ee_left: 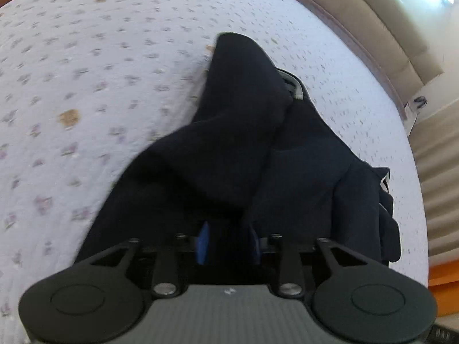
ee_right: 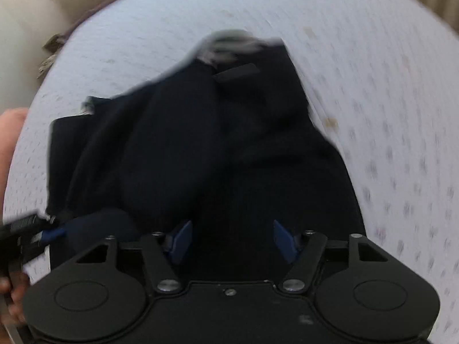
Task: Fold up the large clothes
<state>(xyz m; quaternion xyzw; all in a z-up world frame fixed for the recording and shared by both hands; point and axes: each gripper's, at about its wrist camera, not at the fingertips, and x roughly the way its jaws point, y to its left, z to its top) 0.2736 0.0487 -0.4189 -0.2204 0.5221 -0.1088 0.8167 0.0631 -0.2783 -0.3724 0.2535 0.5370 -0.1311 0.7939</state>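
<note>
The dark navy cloth garment [ee_left: 258,149] lies bunched on the white flowered bedsheet [ee_left: 86,71], both the left gripper [ee_left: 228,243] and the right gripper [ee_right: 232,238] spread above it, pinching nothing, so next seems a fresh grasp of an edge.

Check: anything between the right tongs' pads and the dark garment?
Nothing else. In the right wrist view the right tongs stand open directly over the dark garment, only its cloth showing in the gap; the floral sheet lies around it.

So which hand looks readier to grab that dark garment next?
Probably the right. The right gripper stands wide open over the garment, cloth showing between its fingers. The left gripper is narrower, and whether it pinches cloth is unclear.
</note>
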